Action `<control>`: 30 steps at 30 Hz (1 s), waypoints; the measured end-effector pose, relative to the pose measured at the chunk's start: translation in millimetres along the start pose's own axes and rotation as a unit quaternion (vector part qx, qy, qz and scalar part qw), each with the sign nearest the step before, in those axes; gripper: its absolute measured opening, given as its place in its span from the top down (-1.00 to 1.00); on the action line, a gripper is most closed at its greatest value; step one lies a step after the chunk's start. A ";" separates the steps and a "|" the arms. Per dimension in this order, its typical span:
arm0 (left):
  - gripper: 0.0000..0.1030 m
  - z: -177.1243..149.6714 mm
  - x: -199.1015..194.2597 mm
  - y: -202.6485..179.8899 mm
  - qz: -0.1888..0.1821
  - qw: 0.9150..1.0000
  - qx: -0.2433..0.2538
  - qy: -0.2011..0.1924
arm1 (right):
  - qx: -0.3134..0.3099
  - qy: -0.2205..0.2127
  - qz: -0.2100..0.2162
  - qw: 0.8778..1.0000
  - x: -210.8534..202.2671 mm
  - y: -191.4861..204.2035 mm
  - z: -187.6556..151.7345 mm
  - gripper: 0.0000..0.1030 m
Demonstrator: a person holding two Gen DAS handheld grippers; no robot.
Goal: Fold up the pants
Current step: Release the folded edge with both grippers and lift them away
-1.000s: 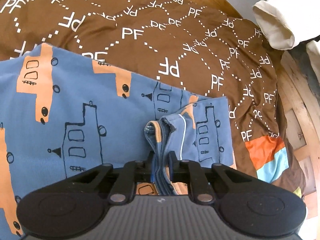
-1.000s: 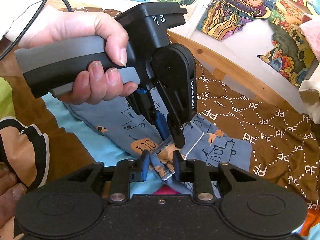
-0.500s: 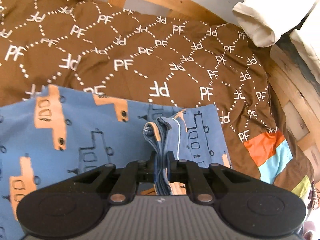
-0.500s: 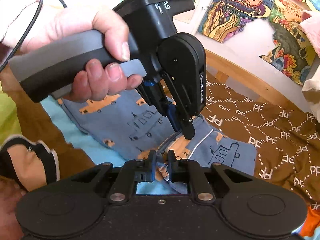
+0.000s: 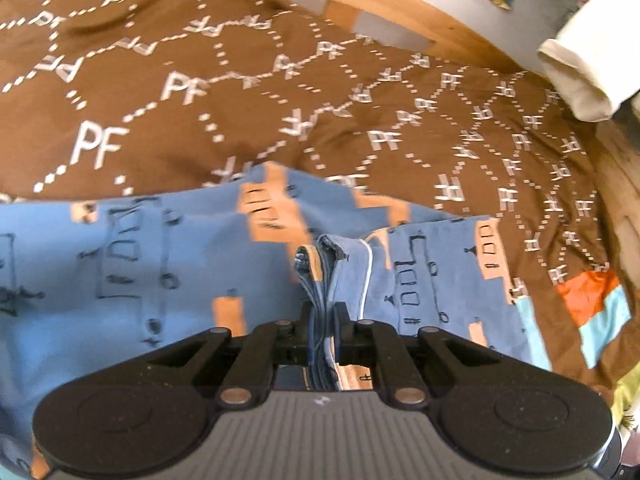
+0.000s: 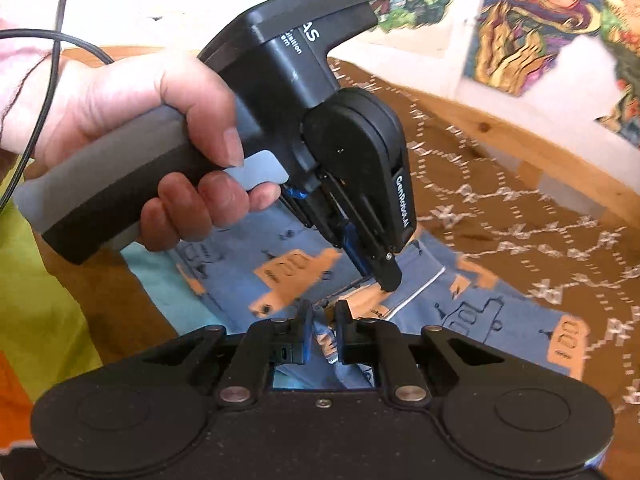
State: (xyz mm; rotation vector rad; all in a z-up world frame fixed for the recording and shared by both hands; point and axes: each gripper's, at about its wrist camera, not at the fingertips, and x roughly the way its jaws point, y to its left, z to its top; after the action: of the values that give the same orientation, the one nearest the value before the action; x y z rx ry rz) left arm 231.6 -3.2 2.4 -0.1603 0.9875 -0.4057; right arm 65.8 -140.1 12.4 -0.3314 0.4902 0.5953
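Brown bedspread (image 5: pixel 240 92) backing; both grippers, left gripper (image 5: pixel 323 332) and right gripper (image 6: pixel 320 334), pinching bunched hems of soft, limp pants (image 5: pixel 140 264), lower centre.

Pants (image 5: pixel 140 280) spread on bedspread (image 5: pixel 280 120), filling lower left & centre of left wrist frame. Bunched edge at bottom centre, betw left gripper (image 5: pixel 323 322) jaws. Bed rail (image 5: pixel 400 4) behind, along top. Rolled cloth (image 5: pixel 584 68) upper right, on bedspread edge. Patch (image 5: pixel 592 308) lower right, beside pants.

Bright daylight, soft shadows; motion blur smears both views, fisheye bending the edges.
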 end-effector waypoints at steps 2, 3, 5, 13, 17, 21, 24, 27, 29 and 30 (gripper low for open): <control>0.80 -2.1 4.6 7.7 0.003 1.000 0.003 0.003 | 0.005 0.014 0.020 1.000 10.6 4.9 -0.7 0.85; 0.80 -2.9 7.1 11.3 -0.002 1.000 -0.001 0.004 | 0.004 0.020 0.032 0.999 14.2 7.3 -1.5 0.86; 0.75 -4.7 7.7 18.7 -0.017 1.000 -0.011 0.003 | -0.010 0.014 0.030 0.999 12.0 12.4 -4.7 0.80; -0.30 -10.5 -8.2 8.5 0.047 0.997 -0.012 -0.066 | -0.041 -0.002 -0.095 0.995 -29.3 -49.6 -15.2 -0.36; -0.41 -6.3 0.2 -19.0 0.096 0.989 0.032 -0.111 | -0.019 0.014 -0.189 0.982 -5.2 -115.7 -17.8 -0.37; -0.58 -4.6 25.9 -23.9 0.176 0.977 0.049 -0.113 | 0.004 0.025 -0.226 0.974 29.5 -164.9 -27.6 -0.42; -0.72 -10.1 27.0 -10.9 0.169 0.976 0.041 -0.131 | 0.004 0.045 -0.237 0.970 46.9 -186.3 -40.3 -0.74; -0.73 -13.1 19.1 0.2 0.151 0.979 0.029 -0.133 | 0.016 0.043 -0.248 0.968 35.1 -196.9 -44.7 -0.78; -0.74 -18.5 8.1 -0.2 0.147 0.979 0.020 -0.139 | 0.035 0.035 -0.243 0.969 16.8 -193.2 -41.2 -0.75; -0.76 -23.7 0.1 -1.8 0.138 0.980 0.020 -0.145 | 0.043 0.029 -0.230 0.972 7.0 -188.4 -38.6 -0.75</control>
State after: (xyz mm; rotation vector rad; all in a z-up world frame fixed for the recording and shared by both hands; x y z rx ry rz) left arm 211.3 -3.7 -10.1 -0.0425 0.7005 -0.1413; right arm 171.5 -300.7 6.0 -0.3667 0.4745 0.1139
